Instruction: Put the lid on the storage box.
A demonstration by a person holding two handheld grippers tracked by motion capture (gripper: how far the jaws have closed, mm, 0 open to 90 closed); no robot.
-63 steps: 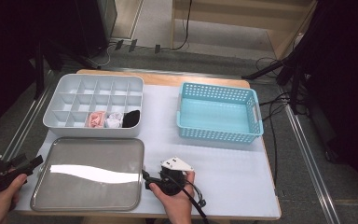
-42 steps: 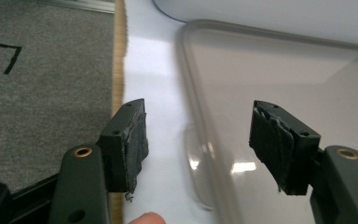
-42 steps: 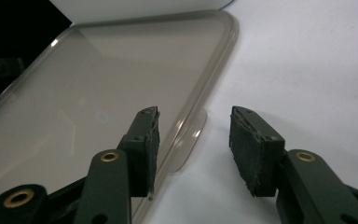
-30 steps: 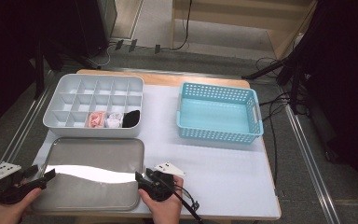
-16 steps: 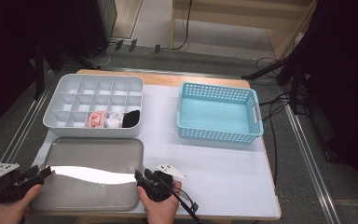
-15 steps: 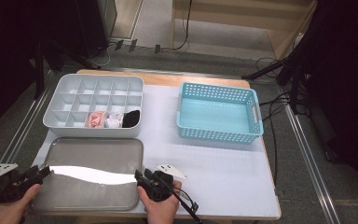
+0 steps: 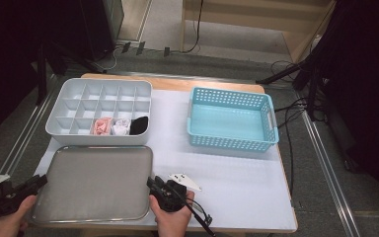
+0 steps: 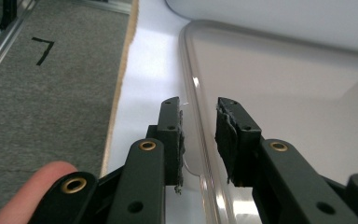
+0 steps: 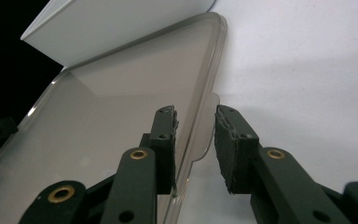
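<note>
White table (image 7: 237, 182): organizer (image 7: 101, 111) behind lid (image 7: 96, 182), basket (image 7: 232, 118) right.

Wooden table (image 7: 177, 83) covered by a white sheet (image 7: 237, 177), wood edge showing at the far side. On the sheet: white compartment organizer (image 7: 101, 94) at far left, teal slotted basket (image 7: 232, 118) at far right, well apart from it. Clear grey lid (image 7: 96, 182) lies flat at near left, just in front of the organizer, nearly touching it. Lid has a small tab on each short side, resting on the sheet. Grey carpet floor (image 7: 321, 163) around the table.
</note>
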